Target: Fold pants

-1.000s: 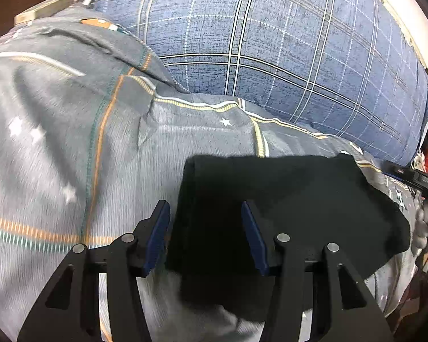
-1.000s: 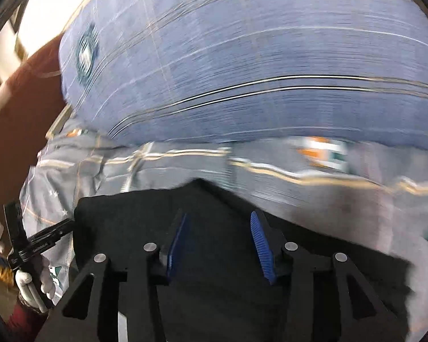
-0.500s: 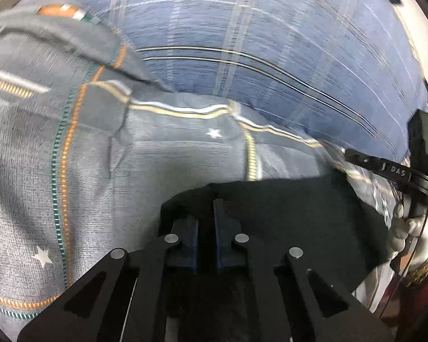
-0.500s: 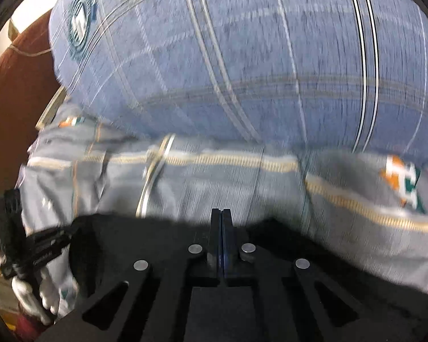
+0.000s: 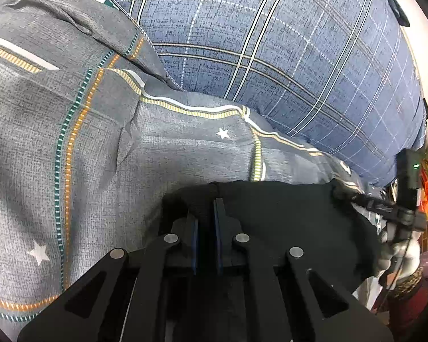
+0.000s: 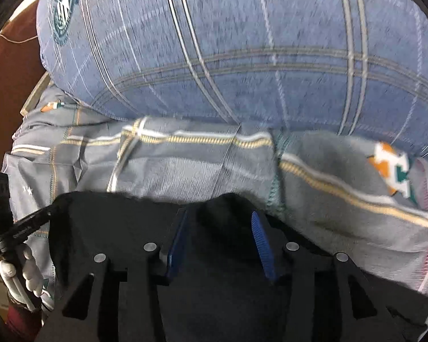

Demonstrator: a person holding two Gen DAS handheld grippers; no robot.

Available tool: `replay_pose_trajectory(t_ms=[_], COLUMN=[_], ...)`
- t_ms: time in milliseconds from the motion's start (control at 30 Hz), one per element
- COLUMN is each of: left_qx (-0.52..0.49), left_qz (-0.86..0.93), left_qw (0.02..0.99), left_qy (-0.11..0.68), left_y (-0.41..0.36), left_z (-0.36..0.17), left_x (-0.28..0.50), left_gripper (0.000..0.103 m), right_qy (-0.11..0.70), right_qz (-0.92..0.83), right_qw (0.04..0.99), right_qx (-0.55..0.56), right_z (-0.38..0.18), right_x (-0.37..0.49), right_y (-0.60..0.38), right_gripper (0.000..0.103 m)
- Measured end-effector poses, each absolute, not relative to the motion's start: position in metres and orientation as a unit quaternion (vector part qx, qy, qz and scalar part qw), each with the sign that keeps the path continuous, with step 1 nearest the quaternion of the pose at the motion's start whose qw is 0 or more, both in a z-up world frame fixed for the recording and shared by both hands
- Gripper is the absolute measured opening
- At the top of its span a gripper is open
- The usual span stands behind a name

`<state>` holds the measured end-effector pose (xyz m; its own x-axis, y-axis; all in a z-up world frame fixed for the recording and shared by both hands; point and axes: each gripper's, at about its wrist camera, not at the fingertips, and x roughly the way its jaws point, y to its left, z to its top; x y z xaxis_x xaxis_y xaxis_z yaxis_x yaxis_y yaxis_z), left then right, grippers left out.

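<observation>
The black pants (image 5: 285, 222) lie folded on a grey patterned bedsheet (image 5: 100, 156). My left gripper (image 5: 205, 208) is shut on the pants' far left edge, a ridge of black cloth pinched between its blue pads. In the right wrist view the pants (image 6: 122, 228) fill the lower frame. My right gripper (image 6: 218, 222) is open, its blue pads either side of a raised bump of black cloth at the far edge. The other gripper shows at the edge of each view, at the right of the left wrist view (image 5: 405, 199) and at the left of the right wrist view (image 6: 11, 233).
A large blue plaid pillow (image 5: 271, 57) lies just behind the pants, also in the right wrist view (image 6: 242, 42). Brown headboard or wall (image 6: 8, 71) is at far left. Cluttered items (image 5: 425, 199) stand past the bed's right side.
My left gripper closed on the pants' edge and stays shut. My right gripper closed on the cloth half a second ago and has now opened again.
</observation>
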<state>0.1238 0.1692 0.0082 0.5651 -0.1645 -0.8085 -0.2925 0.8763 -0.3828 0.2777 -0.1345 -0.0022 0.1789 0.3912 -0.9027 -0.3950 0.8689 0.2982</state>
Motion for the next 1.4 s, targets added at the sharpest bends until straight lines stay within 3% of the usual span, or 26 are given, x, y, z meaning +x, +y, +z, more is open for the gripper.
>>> replay_pose_trajectory(t_ms=[300,467,600,733,800,900,933,1100,1400], left_qx=[-0.252,-0.273,-0.287,-0.294,-0.301,-0.292,-0.284,-0.231,-0.117], left_qz=[0.052,0.069,0.071,0.096,0.103,0.103,0.099,0.053,-0.053], left_qw=[0.852,0.844,0.843,0.853,0.856,0.863,0.865,0.873,0.866], left_qy=[0.456,0.457,0.450,0.420,0.407,0.398,0.401,0.427,0.483], left_y=[0.180,0.191,0.197,0.210,0.214,0.208,0.201,0.142,-0.024], left_z=[0.015,0.009,0.017,0.040,0.050,0.064,0.068,0.074,0.072], left_x=[0.113,0.113,0.101,0.074,0.062,0.048,0.047,0.064,0.118], left_gripper=[0.006,0.007,0.010,0.010,0.014,0.037,0.045,0.046,0.046], right_qy=[0.558,0.567,0.564,0.527,0.501,0.477,0.471,0.461,0.481], right_qz=[0.246,0.223,0.188,0.187,0.192,0.190,0.182,0.118,0.082], right_qw=[0.792,0.793,0.804,0.829,0.843,0.855,0.858,0.868,0.837], right_qx=[-0.003,-0.012,-0.030,0.007,0.033,0.077,0.095,0.141,0.248], right_z=[0.023,0.000,-0.021,0.009,0.038,0.075,0.086,0.100,0.030], right_x=[0.283,0.301,0.309,0.301,0.291,0.271,0.261,0.201,0.139], right_y=[-0.118,-0.094,-0.090,-0.110,-0.137,-0.191,-0.219,-0.333,-0.446], right_gripper=[0.003,0.004,0.015,0.020,0.026,0.034,0.035,0.044,0.045])
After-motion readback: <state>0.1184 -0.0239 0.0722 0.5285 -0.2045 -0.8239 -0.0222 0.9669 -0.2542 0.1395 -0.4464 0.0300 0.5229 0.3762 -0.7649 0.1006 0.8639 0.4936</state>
